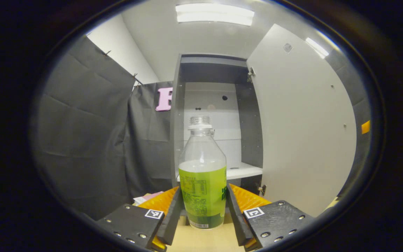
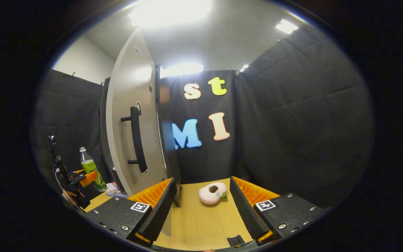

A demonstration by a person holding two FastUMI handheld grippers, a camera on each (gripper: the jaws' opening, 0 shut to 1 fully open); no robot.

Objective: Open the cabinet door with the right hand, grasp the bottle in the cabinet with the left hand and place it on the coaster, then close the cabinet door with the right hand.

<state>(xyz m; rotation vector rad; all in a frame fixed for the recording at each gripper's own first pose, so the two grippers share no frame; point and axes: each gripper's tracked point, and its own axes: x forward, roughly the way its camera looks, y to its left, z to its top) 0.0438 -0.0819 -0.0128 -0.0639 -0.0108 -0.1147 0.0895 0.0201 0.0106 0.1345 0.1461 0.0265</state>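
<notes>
A clear bottle (image 1: pixel 203 175) with a green label and white collar stands upright between the fingers of my left gripper (image 1: pixel 203 210), which press on both its sides; its base is at the wooden tabletop (image 1: pixel 201 241). Behind it the grey cabinet (image 1: pixel 177 122) stands with its door (image 1: pixel 303 133) swung wide to the right and its white shelf (image 1: pixel 245 171) bare. In the right gripper view the bottle (image 2: pixel 90 167) and left gripper (image 2: pixel 82 179) are at the far left, beside the open door (image 2: pixel 131 115) with its black handle (image 2: pixel 136 140). My right gripper (image 2: pixel 201 210) is open, holding nothing.
A pink and white ring-shaped toy (image 2: pixel 212 193) lies on the table (image 2: pixel 201 224) beyond my right gripper's fingers. Pink and white flat items (image 1: pixel 149 197) lie left of the bottle near the cabinet's foot. Black cloth walls close the booth on the left and right.
</notes>
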